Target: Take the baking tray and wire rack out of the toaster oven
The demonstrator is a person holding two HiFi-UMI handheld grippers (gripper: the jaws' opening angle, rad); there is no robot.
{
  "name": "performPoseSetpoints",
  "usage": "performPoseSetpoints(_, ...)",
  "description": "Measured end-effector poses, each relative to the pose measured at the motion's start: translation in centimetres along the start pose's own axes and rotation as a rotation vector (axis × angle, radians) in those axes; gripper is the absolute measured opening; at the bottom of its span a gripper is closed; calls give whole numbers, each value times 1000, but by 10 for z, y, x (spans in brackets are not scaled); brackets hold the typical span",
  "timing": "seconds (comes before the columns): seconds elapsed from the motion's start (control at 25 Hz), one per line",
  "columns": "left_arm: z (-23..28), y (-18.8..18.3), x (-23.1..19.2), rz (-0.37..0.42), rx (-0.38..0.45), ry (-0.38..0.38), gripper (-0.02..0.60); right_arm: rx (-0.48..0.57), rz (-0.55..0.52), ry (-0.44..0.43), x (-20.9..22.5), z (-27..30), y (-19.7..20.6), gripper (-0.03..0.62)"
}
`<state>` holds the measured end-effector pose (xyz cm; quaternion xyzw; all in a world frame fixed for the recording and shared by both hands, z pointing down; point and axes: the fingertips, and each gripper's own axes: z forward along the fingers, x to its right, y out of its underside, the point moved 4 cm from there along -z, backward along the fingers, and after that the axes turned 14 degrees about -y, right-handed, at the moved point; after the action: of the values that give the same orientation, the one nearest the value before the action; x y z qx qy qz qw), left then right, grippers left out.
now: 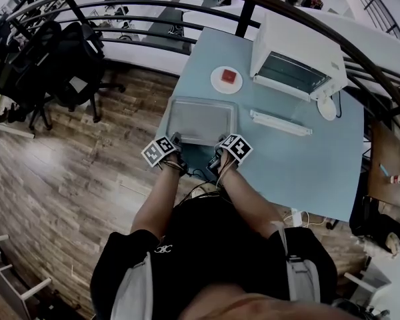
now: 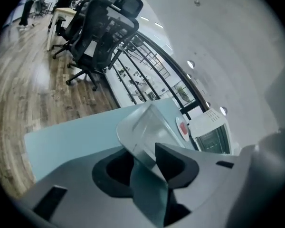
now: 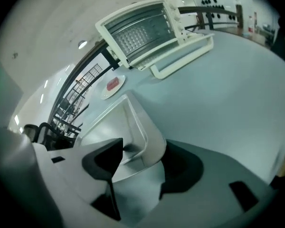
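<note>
Forearms [image 1: 161,202] come in from the bottom of the head view, one gripper each, both at the near edge of the table [image 1: 307,165]. Tray [image 1: 200,120] is already out, lying flat at that near edge, well apart from the oven [image 1: 300,42] at the far right. Left gripper [image 1: 176,140] is at the tray's near left corner, jaws let go, with the rim just sitting between them, not clamped. Right gripper [image 1: 221,143] is at the near right corner, jaws spread wide, corner between them with room to spare. Oven door [image 1: 280,123] is folded open toward the near side, and a wire grid shows inside, pretty sure that's the rack [image 3: 130,36]. Plate [image 1: 217,85] with something red on it sits just left of the oven, beyond the tray. Office chairs [image 1: 60,59] stand far left on the wood floor
</note>
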<state>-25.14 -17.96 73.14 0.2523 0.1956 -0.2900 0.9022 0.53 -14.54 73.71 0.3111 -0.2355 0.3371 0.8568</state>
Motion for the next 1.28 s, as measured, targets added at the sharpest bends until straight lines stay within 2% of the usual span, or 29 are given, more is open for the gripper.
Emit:
performPoseSetpoints(0.12, 4, 2, -6, 30, -24, -49, 152, 39, -57, 13, 3, 1, -5, 272)
performPoseSetpoints(0.24, 8, 6, -10, 65, -48, -89, 176, 30, -95, 14, 9, 2, -4, 272)
performPoseSetpoints(0.36, 8, 5, -10, 112, -44, -110, 190, 25, -155, 16, 7, 1, -2, 268)
performPoseSetpoints(0.56, 4, 1, -16, 198, -18, -190, 221, 63, -239, 0, -1, -6, -11, 268)
performPoseSetpoints(0.76, 4, 1, -17, 221, -26, -198, 236, 79, -317, -45, -12, -12, -13, 241)
performPoseSetpoints(0.84, 3, 2, -14, 225, -68, -204, 291, 82, -327, -62, -16, -15, -13, 239)
performPoseSetpoints(0.92, 1, 2, -16, 247, -91, -234, 310, 89, -325, -76, -19, -18, -14, 238)
performPoseSetpoints(1.04, -5, -6, -22, 315, -37, -286, 310, 97, -325, -90, -21, -20, -16, 232)
performPoseSetpoints(1.16, -18, -18, -21, 425, 70, -334, 308, 103, -346, -111, -25, -23, -17, 215)
performPoseSetpoints(1.28, -39, -33, -8, 561, 222, -349, 305, 139, -451, -157, -39, -30, -19, 134)
